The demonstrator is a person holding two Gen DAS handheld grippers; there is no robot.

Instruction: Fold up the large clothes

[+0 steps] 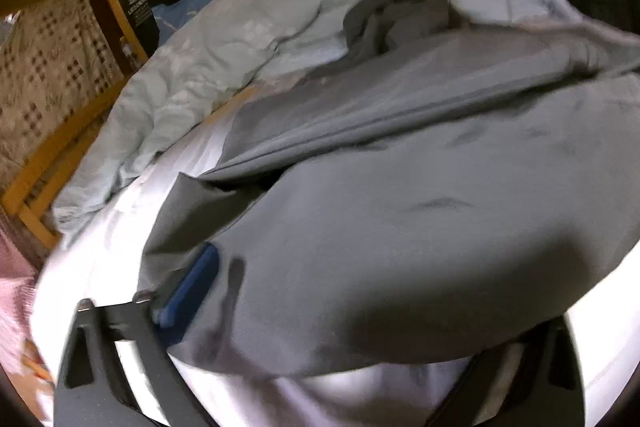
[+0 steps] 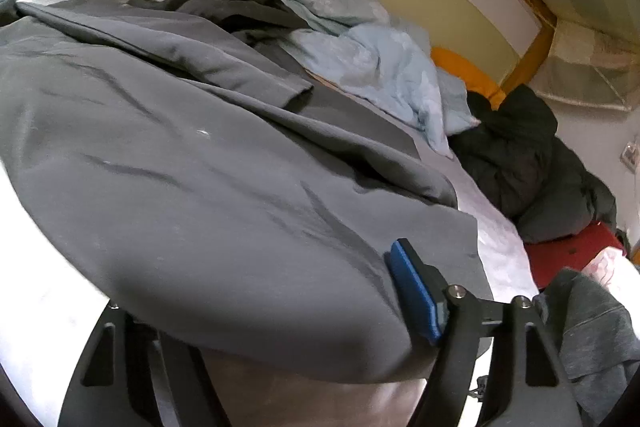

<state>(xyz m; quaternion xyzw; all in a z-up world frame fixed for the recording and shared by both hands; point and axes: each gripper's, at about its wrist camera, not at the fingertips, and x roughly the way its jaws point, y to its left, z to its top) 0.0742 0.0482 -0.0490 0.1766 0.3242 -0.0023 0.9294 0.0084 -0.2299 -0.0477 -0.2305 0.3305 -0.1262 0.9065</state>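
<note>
A large grey garment lies spread over a white-sheeted bed; it also fills the right wrist view. My left gripper has the near edge of the garment draped between its fingers; only the blue pad of the left finger shows, the other finger is hidden under cloth. My right gripper likewise has the garment's edge between its fingers, with one blue pad visible at the cloth's right corner. Both look closed on the fabric.
A crumpled light-blue quilt lies behind the garment, also in the right wrist view. A wooden bed rail runs at left. A dark jacket, a red item and another grey garment lie at right.
</note>
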